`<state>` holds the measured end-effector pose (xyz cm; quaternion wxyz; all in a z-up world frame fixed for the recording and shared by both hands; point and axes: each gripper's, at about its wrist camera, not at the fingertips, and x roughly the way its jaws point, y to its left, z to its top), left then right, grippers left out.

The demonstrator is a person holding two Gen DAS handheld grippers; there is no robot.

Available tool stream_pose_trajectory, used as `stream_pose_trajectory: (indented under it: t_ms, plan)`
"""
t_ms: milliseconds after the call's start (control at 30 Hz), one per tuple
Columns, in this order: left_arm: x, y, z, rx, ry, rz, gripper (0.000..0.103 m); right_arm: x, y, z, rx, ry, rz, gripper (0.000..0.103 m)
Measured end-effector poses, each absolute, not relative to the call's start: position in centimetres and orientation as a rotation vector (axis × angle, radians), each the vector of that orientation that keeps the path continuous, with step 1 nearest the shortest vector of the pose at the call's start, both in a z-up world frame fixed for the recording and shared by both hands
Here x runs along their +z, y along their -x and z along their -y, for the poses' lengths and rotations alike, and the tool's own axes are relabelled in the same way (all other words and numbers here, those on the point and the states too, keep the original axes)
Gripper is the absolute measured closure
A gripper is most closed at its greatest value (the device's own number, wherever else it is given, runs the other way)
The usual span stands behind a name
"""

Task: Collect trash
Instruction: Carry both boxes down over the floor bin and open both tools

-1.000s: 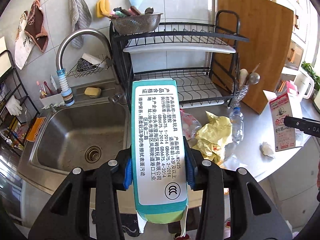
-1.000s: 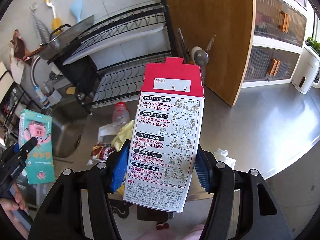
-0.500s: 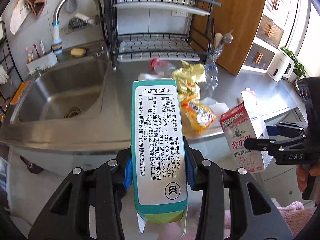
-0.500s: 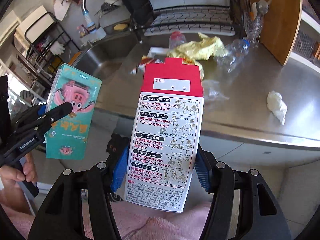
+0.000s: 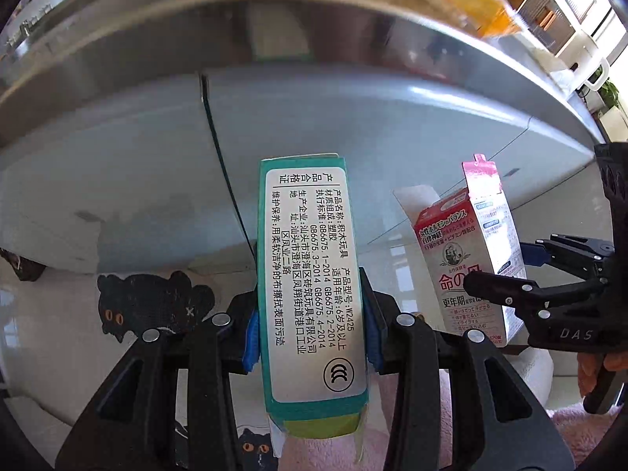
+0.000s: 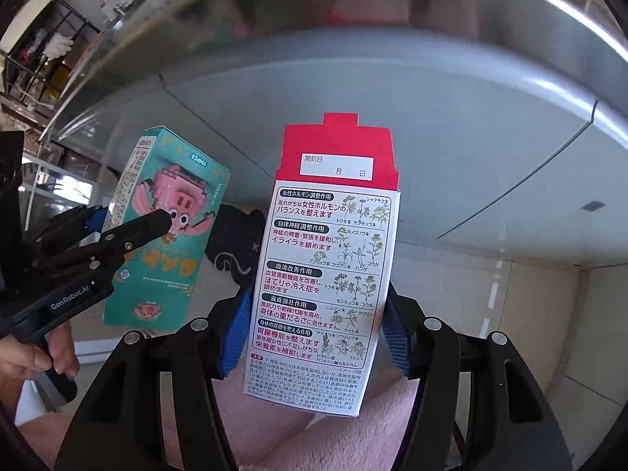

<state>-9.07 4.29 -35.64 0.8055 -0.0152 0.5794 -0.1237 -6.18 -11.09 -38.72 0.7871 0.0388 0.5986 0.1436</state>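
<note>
Steel bench [image 5: 353, 39] edge and grey cabinet fronts [image 5: 353, 117] loom above both claws, each carrying a box.

Below the bench's front edge, the left claw [image 5: 312, 333] is clamped on the teal toy box [image 5: 310, 274] and the right claw [image 6: 314, 333] on the red-topped medicine box [image 6: 325, 267], both held over pink fabric [image 6: 314, 443] near a cat-print floor mat [image 5: 153, 298]. No bin shows, so releasing here would probably just drop them. Both thin cartons are open-flapped and pinched low; I judge a squeeze could crush one or let it tip.
</note>
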Motion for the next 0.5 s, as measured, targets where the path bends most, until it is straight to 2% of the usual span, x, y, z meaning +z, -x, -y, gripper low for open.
stream_pose_trajectory:
  t_ms: [267,500]
  plan:
    - [-44.1,6.0,-4.2,-0.258,0.101,-1.359,0.064,-47.7,4.5,9.8,0.235,-0.146,-1.391,0.043]
    - [-48.0,4.2,-4.3,-0.292,0.157,-1.441,0.063,-50.0,3.1,9.6,0.188,-0.202,-1.446,0.043]
